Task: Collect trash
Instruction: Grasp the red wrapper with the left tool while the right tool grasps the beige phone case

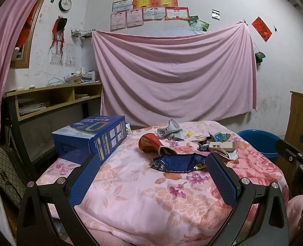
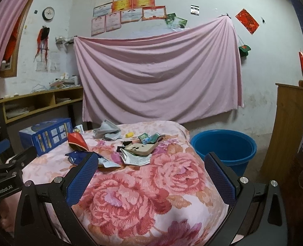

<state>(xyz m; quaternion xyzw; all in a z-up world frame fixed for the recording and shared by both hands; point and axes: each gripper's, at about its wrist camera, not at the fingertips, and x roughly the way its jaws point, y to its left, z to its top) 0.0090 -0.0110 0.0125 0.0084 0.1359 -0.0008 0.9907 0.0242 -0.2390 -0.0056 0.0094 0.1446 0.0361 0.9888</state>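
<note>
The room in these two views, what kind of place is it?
Probably a lived-in bedroom at home: a floral quilt strewn with wrappers, certificates and a clock on the wall, a cluttered wooden shelf.

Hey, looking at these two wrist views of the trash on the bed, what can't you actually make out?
- Blue bucket: contents unseen in the right wrist view, its rim hides the bottom; the left wrist view shows only part.
- Dark blue wrapper: the right wrist view hides most behind a tool finger.
- Wall certificates: print too small.
</note>
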